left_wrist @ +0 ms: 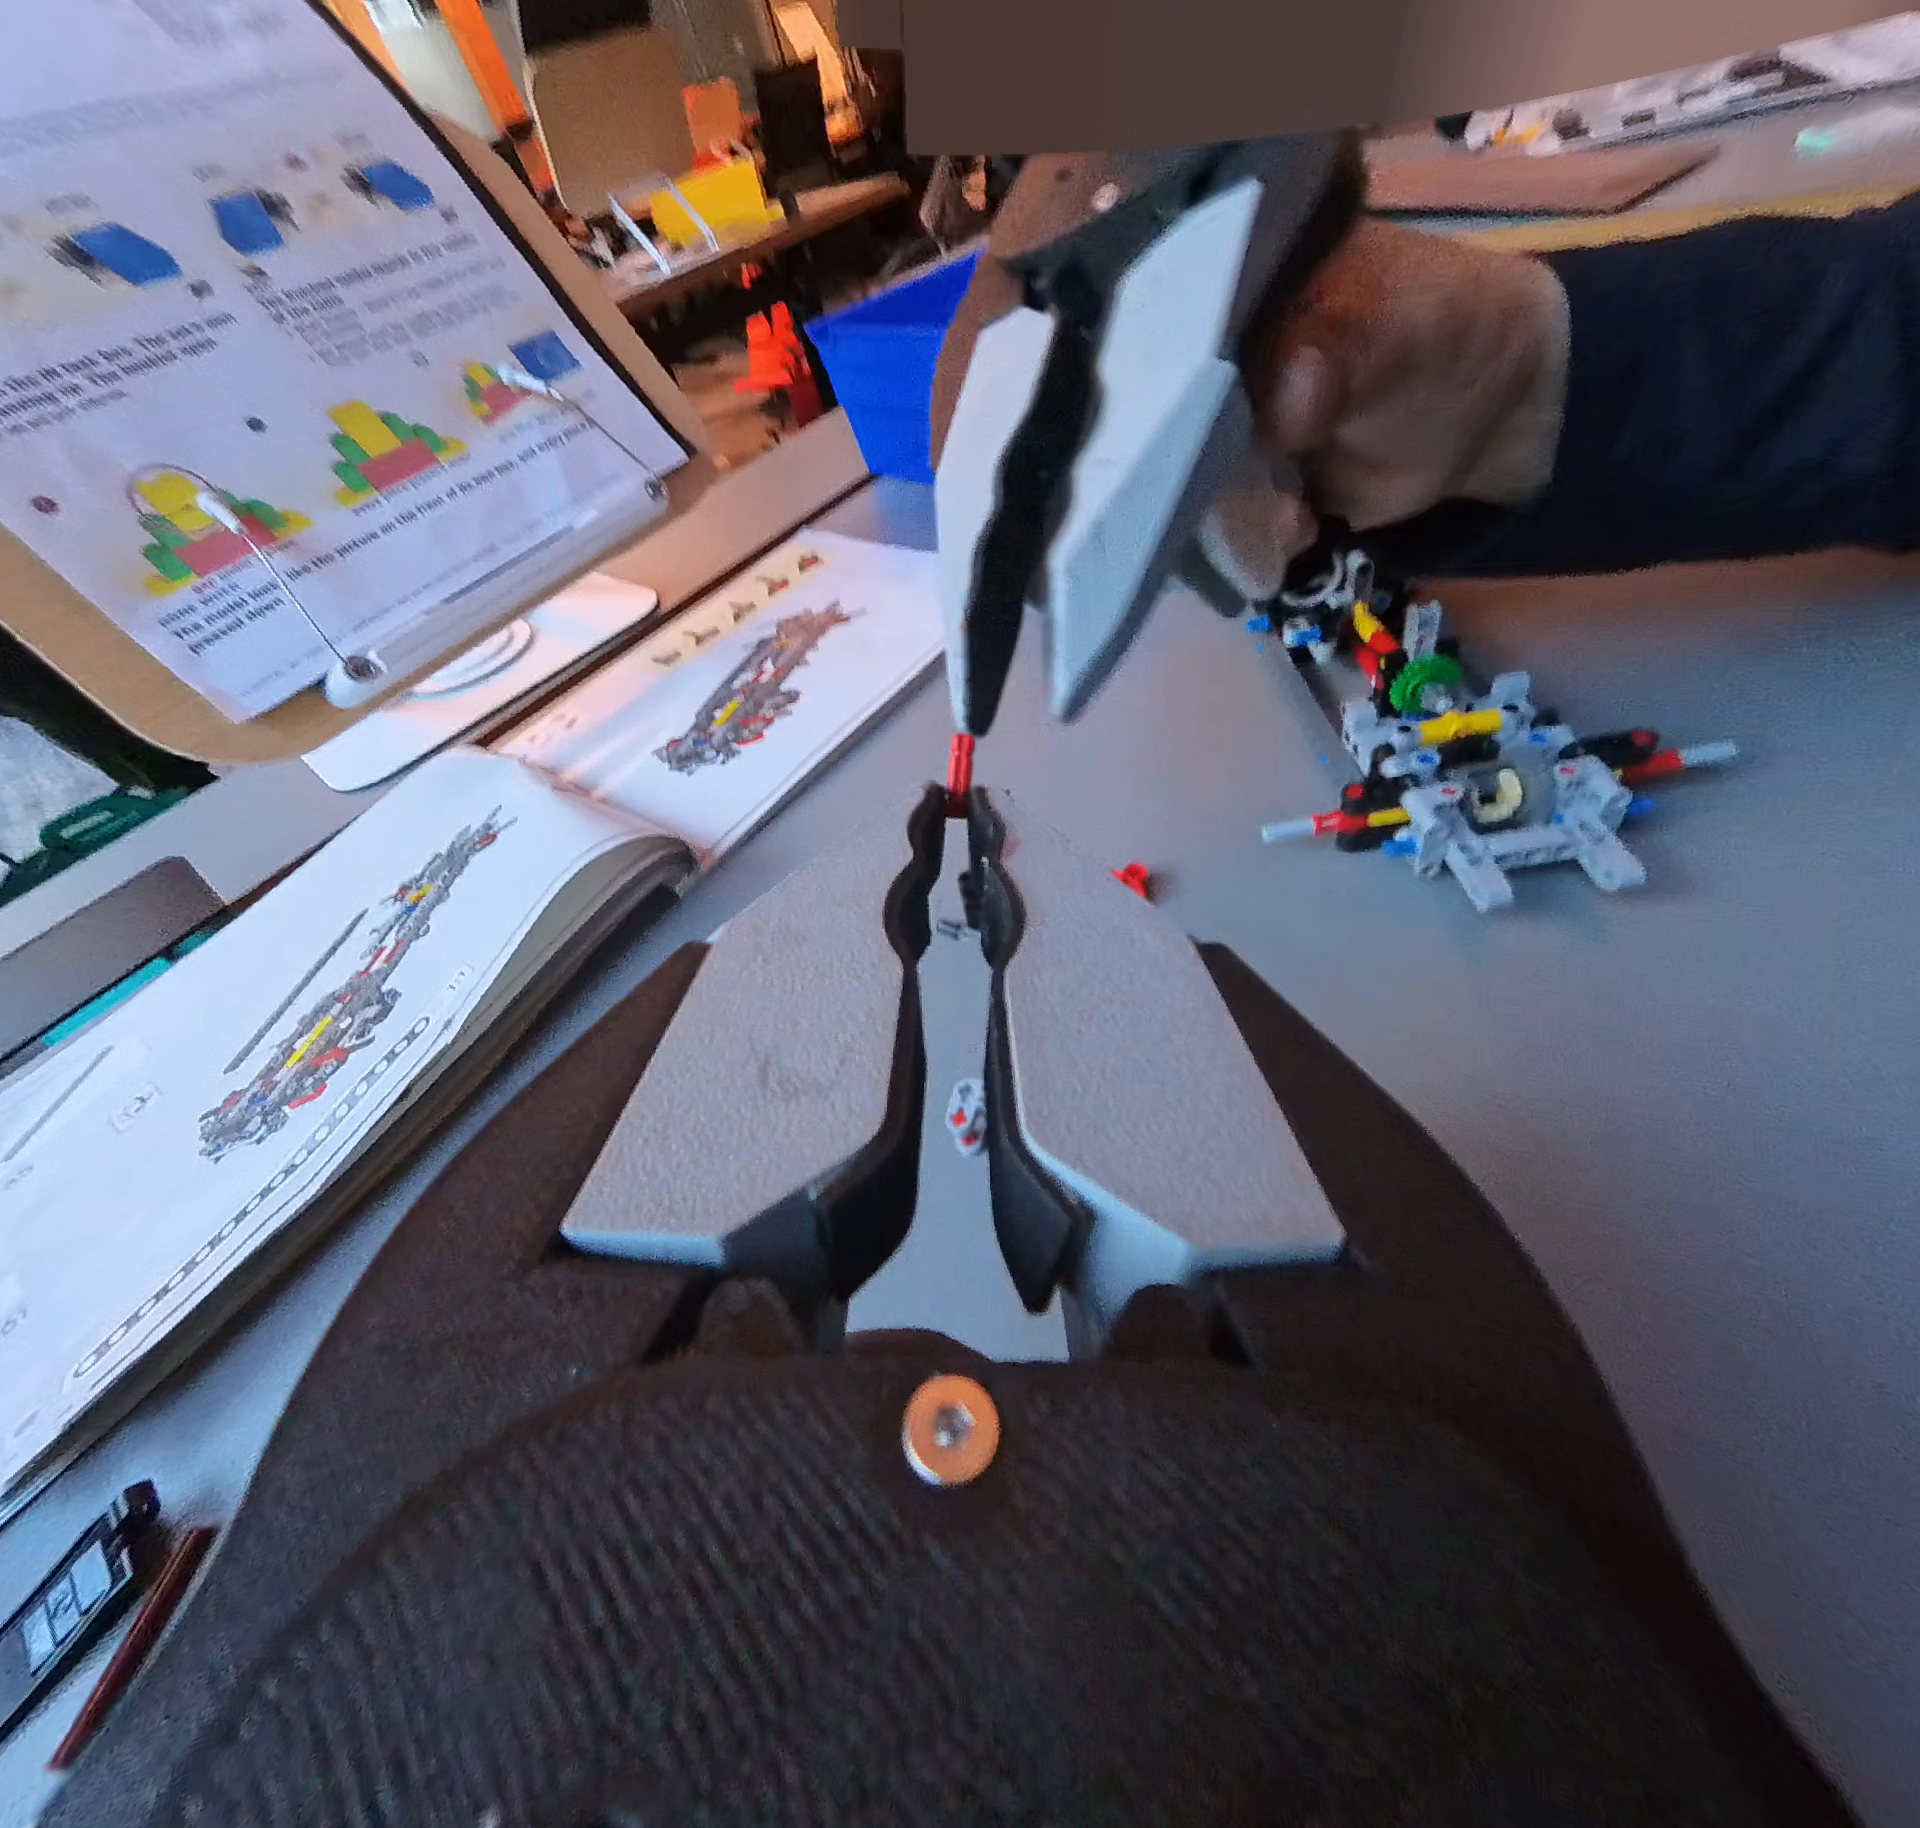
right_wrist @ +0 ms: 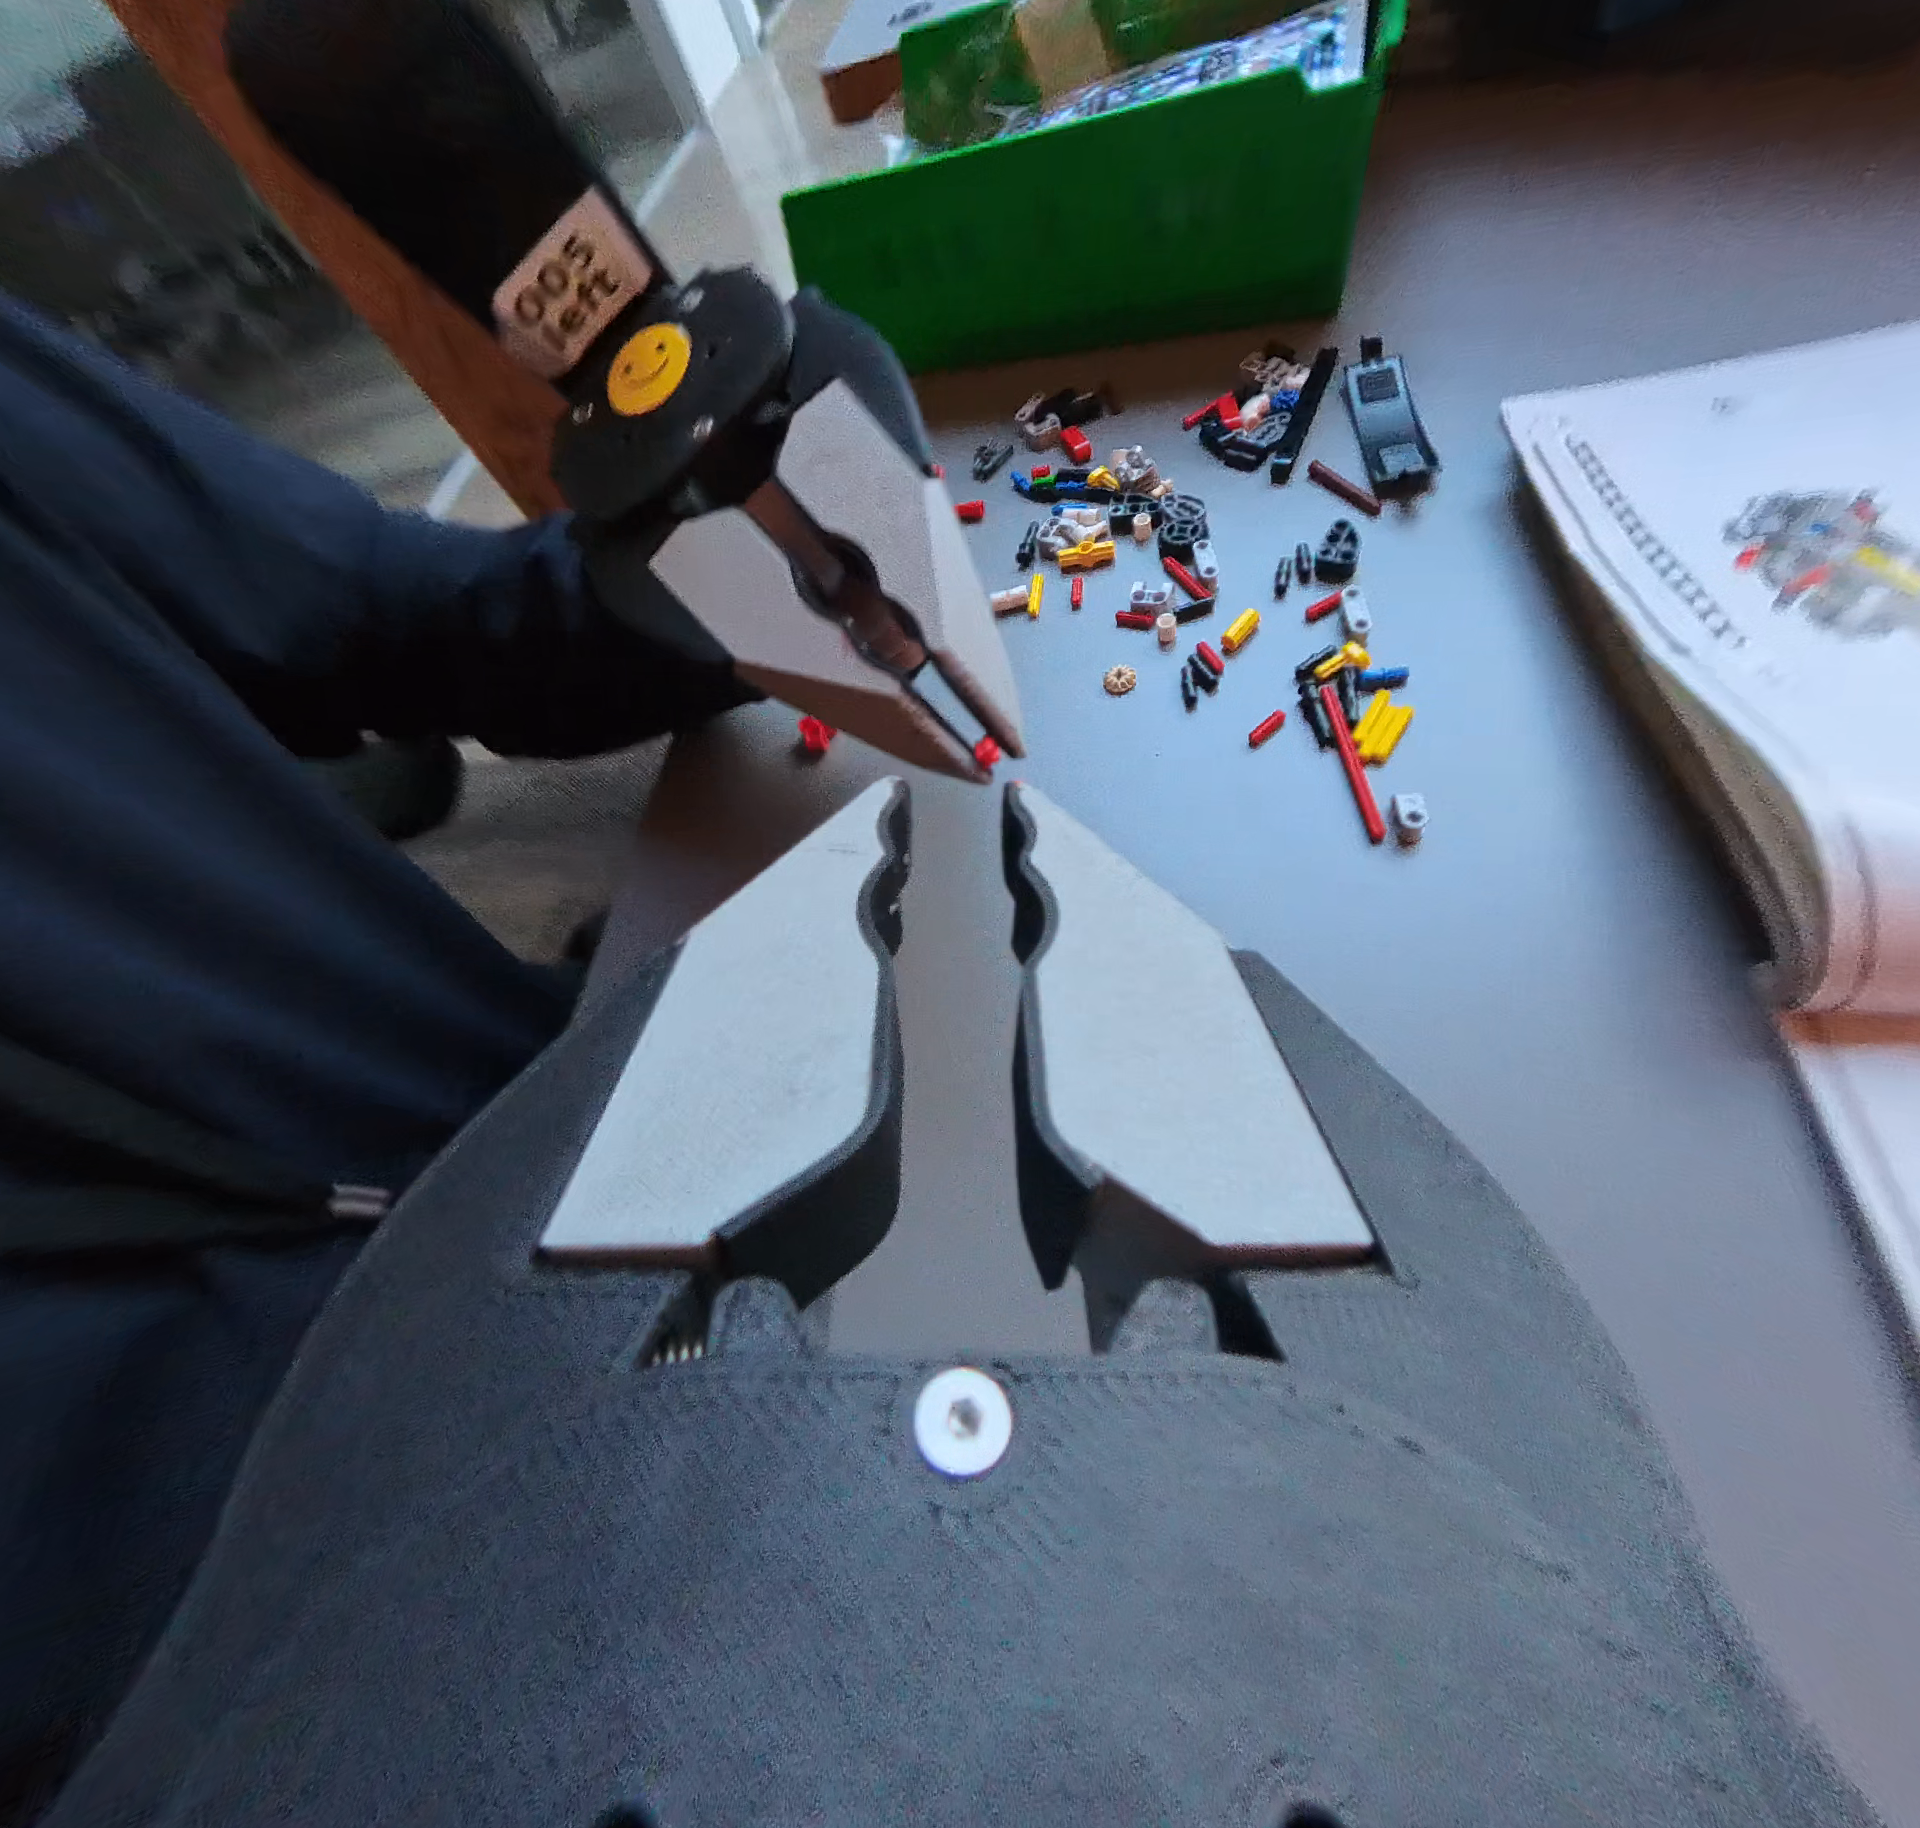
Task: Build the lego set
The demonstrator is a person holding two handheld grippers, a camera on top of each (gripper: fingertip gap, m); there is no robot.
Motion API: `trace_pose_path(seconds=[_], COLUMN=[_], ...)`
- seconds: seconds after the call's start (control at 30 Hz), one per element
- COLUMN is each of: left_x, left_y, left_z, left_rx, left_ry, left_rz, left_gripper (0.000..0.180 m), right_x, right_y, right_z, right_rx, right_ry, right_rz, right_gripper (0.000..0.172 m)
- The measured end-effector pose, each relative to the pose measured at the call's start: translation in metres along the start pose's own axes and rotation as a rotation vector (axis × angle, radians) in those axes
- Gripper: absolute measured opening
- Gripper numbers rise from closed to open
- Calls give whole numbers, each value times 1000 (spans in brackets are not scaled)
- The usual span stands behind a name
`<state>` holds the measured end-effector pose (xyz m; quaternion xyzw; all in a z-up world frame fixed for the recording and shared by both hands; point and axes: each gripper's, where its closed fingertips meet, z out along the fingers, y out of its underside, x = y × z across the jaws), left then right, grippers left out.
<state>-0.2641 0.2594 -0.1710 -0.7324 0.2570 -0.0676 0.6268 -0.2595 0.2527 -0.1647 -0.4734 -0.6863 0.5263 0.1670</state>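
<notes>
Lying across the grey table [right_wrist: 1455, 999] are an open instruction booklet [left_wrist: 343, 957], a part-built grey brick assembly [left_wrist: 1486, 791] and a scatter of loose pieces [right_wrist: 1195, 573]. Left gripper [left_wrist: 961, 802] — fingertips clamped on a small red pin [left_wrist: 961, 765], held above the table. Right gripper [right_wrist: 956, 791] — fingers parted, nothing between them, tips just beside the pin's free end.

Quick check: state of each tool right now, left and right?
Left tool: closed on a small red pin at its tips.
Right tool: open, holding nothing.
</notes>
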Motion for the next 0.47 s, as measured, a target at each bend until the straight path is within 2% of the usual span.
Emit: trace_pose_path(seconds=[0.03, 0.17, 0.27, 0.47], left_x=[1, 5, 7, 7], left_y=[-5, -22, -28, -31], left_z=[-1, -7, -10, -14], left_rx=[23, 112, 145, 165], left_ry=[-10, -46, -64, -88], left_rz=[7, 65, 91, 121], left_gripper=[2, 2, 2, 2], right_x=[-3, -11, -14, -19], right_y=[-1, -14, -20, -23], right_z=[0, -1, -2, -1], right_rx=[0, 56, 78, 74], right_ry=[28, 119, 133, 136], right_rz=[-54, -162, -201, -242], right_gripper=[17, 7, 0, 0])
